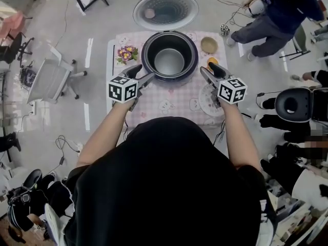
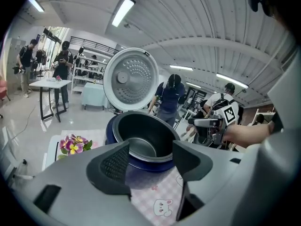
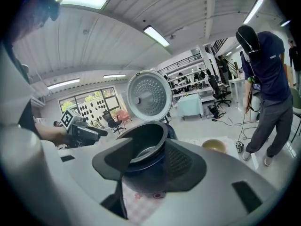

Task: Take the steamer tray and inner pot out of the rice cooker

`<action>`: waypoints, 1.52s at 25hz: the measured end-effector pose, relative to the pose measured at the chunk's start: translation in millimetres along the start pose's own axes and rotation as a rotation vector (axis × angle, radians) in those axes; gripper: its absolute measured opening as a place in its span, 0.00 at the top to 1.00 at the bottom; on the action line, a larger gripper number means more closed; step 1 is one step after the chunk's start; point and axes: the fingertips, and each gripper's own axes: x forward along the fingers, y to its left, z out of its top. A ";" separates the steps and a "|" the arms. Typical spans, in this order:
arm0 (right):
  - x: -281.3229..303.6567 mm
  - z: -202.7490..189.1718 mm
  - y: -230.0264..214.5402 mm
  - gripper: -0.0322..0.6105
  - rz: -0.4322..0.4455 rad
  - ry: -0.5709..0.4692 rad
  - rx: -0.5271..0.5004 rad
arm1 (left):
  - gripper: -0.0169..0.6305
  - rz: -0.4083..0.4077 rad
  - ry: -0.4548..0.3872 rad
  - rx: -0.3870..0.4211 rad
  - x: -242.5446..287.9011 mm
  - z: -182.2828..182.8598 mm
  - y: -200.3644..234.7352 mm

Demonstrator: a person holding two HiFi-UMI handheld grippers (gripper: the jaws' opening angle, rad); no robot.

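Inner pot (image 1: 169, 60) sits inside the rice cooker (image 1: 170, 77), on the tabletop (image 1: 174, 106). Lid (image 1: 165, 9) stands open behind the cooker. My 2 tongs flank the cooker's near side. Left tongs (image 1: 145, 76): jaws apart, nothing gripped. Right tongs (image 1: 208, 68): jaws apart, empty, just beside the cooker's rim.

The head view looks steeply down from overhead onto the counter (image 1: 174, 102), with the cooker (image 1: 145, 55) central and farther off than in the other views. The left gripper view sits low and close at the cooker's near-left, looking along its fingers (image 2: 113, 166) into the pot (image 2: 141, 140). The right gripper view mirrors it from the near-right. All three share the cooker and its raised lid (image 1: 165, 9). The left view also catches the right gripper (image 2: 192, 122) and the right view the left gripper (image 3: 103, 133).
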 end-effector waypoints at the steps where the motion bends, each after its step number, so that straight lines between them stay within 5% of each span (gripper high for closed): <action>1: 5.5 -0.8 -0.8 0.61 0.004 0.007 0.000 | 0.52 0.009 0.007 -0.008 4.3 -1.4 4.7; 13: 64.3 -13.9 -14.1 0.60 0.018 0.107 0.069 | 0.55 0.076 0.037 -0.154 38.9 -8.8 50.4; 21: 86.8 -23.5 -14.9 0.60 0.044 0.161 0.091 | 0.60 0.092 0.039 -0.163 43.9 -4.7 55.5; 25: 98.4 -21.9 -17.2 0.63 -0.016 0.203 0.089 | 0.60 0.102 0.039 -0.182 46.9 -1.1 60.8; 30: 105.8 -13.2 -21.4 0.67 -0.093 0.206 0.294 | 0.57 0.036 -0.011 -0.352 52.8 5.7 61.5; 35: 110.1 -7.0 -25.3 0.73 -0.081 0.155 0.523 | 0.56 -0.017 -0.080 -0.520 60.2 16.9 64.4; 38: 109.1 -10.3 -27.6 0.80 -0.094 0.146 0.560 | 0.56 -0.028 -0.103 -0.579 58.2 17.2 66.9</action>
